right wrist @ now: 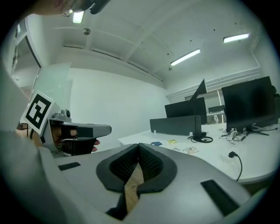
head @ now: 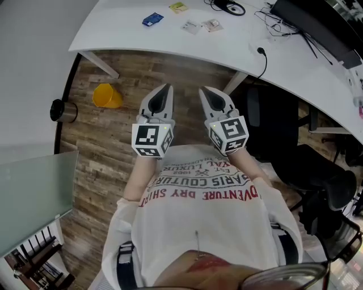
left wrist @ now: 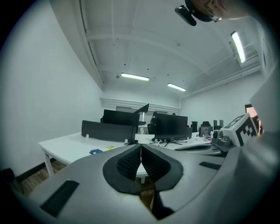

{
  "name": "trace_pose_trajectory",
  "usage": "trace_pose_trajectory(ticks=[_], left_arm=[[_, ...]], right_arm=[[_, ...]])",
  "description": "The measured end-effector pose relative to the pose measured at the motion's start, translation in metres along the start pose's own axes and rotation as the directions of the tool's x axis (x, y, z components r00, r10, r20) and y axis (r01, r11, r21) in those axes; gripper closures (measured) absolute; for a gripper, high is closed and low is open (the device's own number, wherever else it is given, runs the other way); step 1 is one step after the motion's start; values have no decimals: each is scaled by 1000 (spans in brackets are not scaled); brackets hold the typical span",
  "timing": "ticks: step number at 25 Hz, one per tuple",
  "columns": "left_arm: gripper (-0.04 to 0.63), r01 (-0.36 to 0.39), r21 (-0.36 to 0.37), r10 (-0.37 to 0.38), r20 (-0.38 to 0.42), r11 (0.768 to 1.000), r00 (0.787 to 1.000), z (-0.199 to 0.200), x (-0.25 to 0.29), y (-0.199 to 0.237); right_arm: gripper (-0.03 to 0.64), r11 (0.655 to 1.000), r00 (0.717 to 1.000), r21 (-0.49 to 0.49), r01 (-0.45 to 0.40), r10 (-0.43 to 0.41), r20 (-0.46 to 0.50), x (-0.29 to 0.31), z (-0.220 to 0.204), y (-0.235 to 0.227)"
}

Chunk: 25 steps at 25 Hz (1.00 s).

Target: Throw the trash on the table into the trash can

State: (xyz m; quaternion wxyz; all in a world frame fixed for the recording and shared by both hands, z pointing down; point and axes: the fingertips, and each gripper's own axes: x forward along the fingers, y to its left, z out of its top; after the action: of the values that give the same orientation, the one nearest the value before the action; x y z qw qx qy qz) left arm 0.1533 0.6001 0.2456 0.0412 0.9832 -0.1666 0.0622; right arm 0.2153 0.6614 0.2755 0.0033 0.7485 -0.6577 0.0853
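The person stands on a wooden floor point(head: 170, 73) with both grippers raised side by side in front of the chest, pointing toward the far white table point(head: 113, 28). The left gripper point(head: 165, 89) is closed: in its own view the two ribbed black pads meet along their length and nothing sits between them. The right gripper point(head: 206, 92) is closed as well, its pads touching at the tips with only the floor showing through the gap below, so it holds nothing. The two grippers are close together but not touching.

The trash lies on the far part of the table, well apart from both grippers. A blue packet point(head: 152, 19) is the leftmost piece, a yellow packet point(head: 178, 7) lies farther off to its right, and a pale wrapper point(head: 191, 26) and a second wrapper point(head: 212, 25) sit just beside each other right of the blue one. A black cable point(head: 262, 59) hangs over the near table edge farther right.

The yellow trash can point(head: 106, 96) is on the floor to the left of the left gripper, near the table leg point(head: 99, 63). A dark round canister point(head: 62, 111) stands farther left, and black office chairs point(head: 283, 130) fill the right side
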Motion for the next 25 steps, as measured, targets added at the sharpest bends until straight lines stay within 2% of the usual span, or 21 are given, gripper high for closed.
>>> trace_pose_trajectory(ticks=[6, 11, 18, 25], left_arm=[[572, -6, -1, 6, -43, 1000, 999, -10, 7, 16], [572, -20, -20, 19, -64, 1000, 998, -17, 24, 60], [572, 10, -69, -15, -67, 998, 998, -11, 74, 155], [572, 70, -81, -77, -88, 994, 993, 8, 139, 287]], right_arm=[[592, 998, 999, 57, -14, 17, -44, 21, -13, 0], [592, 996, 998, 84, -6, 11, -59, 59, -18, -2], [592, 996, 995, 86, 38, -29, -96, 156, -11, -3], [591, 990, 986, 104, 93, -77, -150, 303, 8, 1]])
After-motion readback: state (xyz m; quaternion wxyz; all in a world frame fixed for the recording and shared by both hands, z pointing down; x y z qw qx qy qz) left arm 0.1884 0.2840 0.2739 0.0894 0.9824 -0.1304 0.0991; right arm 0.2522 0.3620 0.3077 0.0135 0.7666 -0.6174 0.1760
